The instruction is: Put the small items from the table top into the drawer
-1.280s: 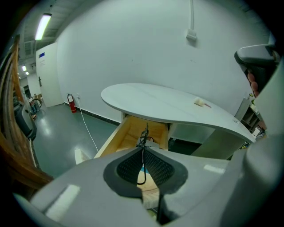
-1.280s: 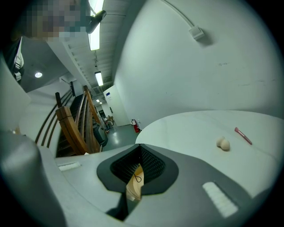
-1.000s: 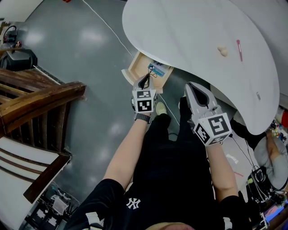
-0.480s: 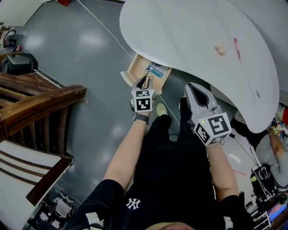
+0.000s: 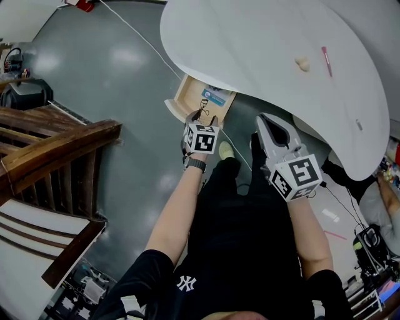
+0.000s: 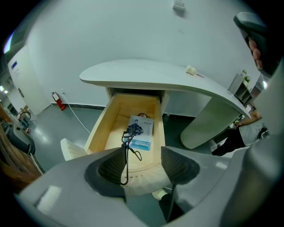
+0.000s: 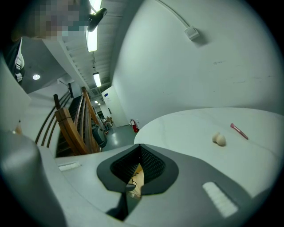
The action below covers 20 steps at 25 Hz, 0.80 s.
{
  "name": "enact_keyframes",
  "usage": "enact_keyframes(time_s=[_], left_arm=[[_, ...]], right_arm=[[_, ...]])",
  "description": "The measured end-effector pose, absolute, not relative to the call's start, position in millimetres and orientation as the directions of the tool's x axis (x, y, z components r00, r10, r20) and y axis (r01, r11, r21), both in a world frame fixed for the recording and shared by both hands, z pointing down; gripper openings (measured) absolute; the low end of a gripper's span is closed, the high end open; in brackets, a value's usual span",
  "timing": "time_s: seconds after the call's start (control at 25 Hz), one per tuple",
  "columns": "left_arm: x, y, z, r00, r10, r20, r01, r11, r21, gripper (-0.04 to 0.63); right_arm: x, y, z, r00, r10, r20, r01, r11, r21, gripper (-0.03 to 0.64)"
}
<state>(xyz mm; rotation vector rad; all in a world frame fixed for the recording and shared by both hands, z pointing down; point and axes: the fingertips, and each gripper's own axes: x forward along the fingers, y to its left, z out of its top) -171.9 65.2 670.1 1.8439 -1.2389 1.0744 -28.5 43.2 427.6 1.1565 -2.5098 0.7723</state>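
The wooden drawer point(image 5: 180, 100) stands pulled out under the white table point(image 5: 250, 37); a blue-and-white card point(image 6: 143, 133) lies inside it. My left gripper point(image 5: 201, 117) hovers over the drawer's front, jaws wide apart point(image 6: 143, 165). A thin black eyelash curler point(image 6: 128, 146) lies along its left pad, head over the card; the other pad is clear of it. My right gripper point(image 5: 270, 125) is shut and empty point(image 7: 140, 166), near the table's edge. A cream lump point(image 5: 302, 62) and a pink stick point(image 5: 325, 60) remain on the tabletop.
A wooden stair railing point(image 5: 56, 144) fills the left side. A white cable point(image 5: 137, 31) runs over the grey floor towards a red extinguisher point(image 5: 81, 5). The table's pedestal point(image 6: 213, 119) stands right of the drawer. My legs and a shoe point(image 5: 226, 150) are below the drawer.
The left gripper has sunk and tipped down over the open drawer, carrying the curler with it. The right gripper has stayed where it was.
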Motion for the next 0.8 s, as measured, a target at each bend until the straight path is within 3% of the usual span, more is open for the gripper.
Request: enact_keyframes(time_s=[0.4,0.8], left_arm=[[-154,48,644,0.32,-0.511,0.798,-0.893,-0.444,0.074,0.327],[-153,45,631,0.365,-0.52,0.772,-0.882,-0.458,0.109,0.328]], right_arm=[[-43,41,455,-0.696,-0.57,0.437,-0.718,0.539,-0.44,0.023],[-101,35,494,-0.774,-0.478,0.416,-0.633,0.606,-0.481,0.023]])
